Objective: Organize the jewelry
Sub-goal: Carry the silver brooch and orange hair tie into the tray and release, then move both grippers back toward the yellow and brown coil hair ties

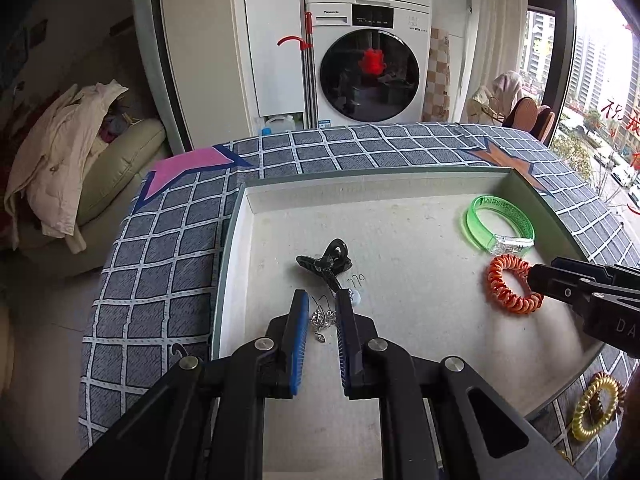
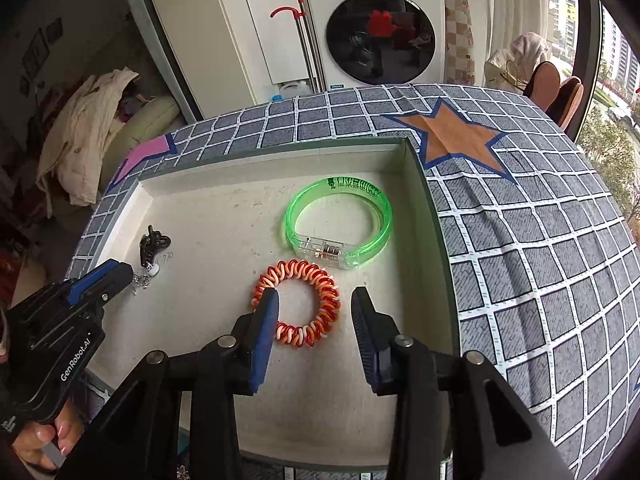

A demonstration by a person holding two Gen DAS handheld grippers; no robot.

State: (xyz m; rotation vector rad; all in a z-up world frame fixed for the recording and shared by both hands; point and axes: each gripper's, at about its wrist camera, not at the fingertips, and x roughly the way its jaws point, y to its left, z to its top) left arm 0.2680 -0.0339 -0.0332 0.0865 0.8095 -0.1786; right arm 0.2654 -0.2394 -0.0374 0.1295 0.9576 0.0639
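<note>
A shallow white tray [image 1: 236,240] [image 2: 424,208] lies on the checked tablecloth. In it are a green clear bangle [image 1: 500,222] [image 2: 338,222], an orange-and-white coil hair tie [image 1: 510,290] [image 2: 298,304], a black hair clip [image 1: 326,264] [image 2: 152,246] and silver earrings [image 1: 322,318] [image 2: 140,280]. My left gripper [image 1: 323,300] [image 2: 120,272] is open, its fingers on either side of the earrings. My right gripper [image 2: 316,300] [image 1: 536,276] is open above the coil hair tie, with nothing held.
A yellow coil hair tie [image 1: 596,406] lies on the cloth outside the tray at the right. The cloth has a pink star [image 1: 188,172] and an orange star [image 2: 452,136]. A washing machine [image 1: 368,60] stands behind the table, a sofa with clothes [image 1: 68,152] at left.
</note>
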